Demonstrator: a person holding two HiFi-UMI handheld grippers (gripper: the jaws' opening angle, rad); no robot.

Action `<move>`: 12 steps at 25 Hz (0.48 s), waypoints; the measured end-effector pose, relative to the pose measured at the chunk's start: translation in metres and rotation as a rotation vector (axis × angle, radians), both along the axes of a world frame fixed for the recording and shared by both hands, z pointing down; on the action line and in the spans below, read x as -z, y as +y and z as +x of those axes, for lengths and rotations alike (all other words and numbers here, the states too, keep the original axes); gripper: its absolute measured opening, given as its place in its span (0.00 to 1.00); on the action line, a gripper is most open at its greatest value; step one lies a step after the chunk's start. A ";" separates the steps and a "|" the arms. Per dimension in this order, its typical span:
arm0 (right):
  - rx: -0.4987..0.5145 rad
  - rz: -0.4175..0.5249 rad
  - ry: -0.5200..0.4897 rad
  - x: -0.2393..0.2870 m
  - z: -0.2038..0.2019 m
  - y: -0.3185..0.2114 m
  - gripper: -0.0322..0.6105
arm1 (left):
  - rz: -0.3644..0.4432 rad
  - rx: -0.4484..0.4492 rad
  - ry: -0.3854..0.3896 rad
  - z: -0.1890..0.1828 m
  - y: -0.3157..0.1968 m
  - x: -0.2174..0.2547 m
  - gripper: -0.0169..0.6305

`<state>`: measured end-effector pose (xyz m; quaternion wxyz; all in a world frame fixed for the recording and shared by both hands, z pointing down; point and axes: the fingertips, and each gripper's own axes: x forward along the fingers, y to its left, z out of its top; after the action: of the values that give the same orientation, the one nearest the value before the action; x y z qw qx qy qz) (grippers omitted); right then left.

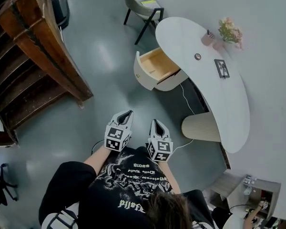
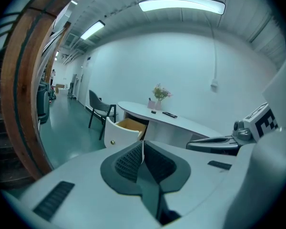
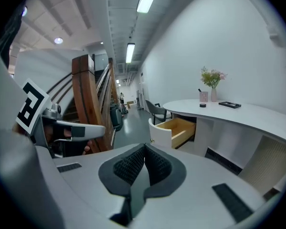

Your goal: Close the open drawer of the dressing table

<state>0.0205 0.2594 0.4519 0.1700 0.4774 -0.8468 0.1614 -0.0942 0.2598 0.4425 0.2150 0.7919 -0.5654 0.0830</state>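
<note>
Left gripper (image 1: 127,114): your jaws are squeezed together with nothing in them, well apart from the dressing table (image 1: 181,37).
Right gripper (image 1: 156,124): pinched together and empty too, likely so the tips can push.
Drawer (image 1: 155,67): pulled out of the dressing table, open on the side facing you, not yet pushed in.

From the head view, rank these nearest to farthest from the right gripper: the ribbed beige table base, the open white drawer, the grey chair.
1. The ribbed beige table base, just right of the right gripper.
2. The open white drawer, wood inside, straight ahead.
3. The grey chair with black legs, beyond the drawer, farthest.
</note>
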 end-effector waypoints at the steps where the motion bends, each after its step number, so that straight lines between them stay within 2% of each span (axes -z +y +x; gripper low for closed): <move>1: -0.008 -0.002 -0.001 0.000 0.000 -0.001 0.09 | -0.002 -0.004 0.000 -0.001 -0.003 -0.001 0.07; 12: -0.070 -0.015 -0.018 -0.005 0.010 -0.004 0.09 | -0.008 0.037 0.037 -0.011 -0.011 -0.001 0.07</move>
<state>0.0305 0.2557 0.4571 0.1599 0.5041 -0.8299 0.1778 -0.1054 0.2490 0.4435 0.2299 0.7818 -0.5758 0.0665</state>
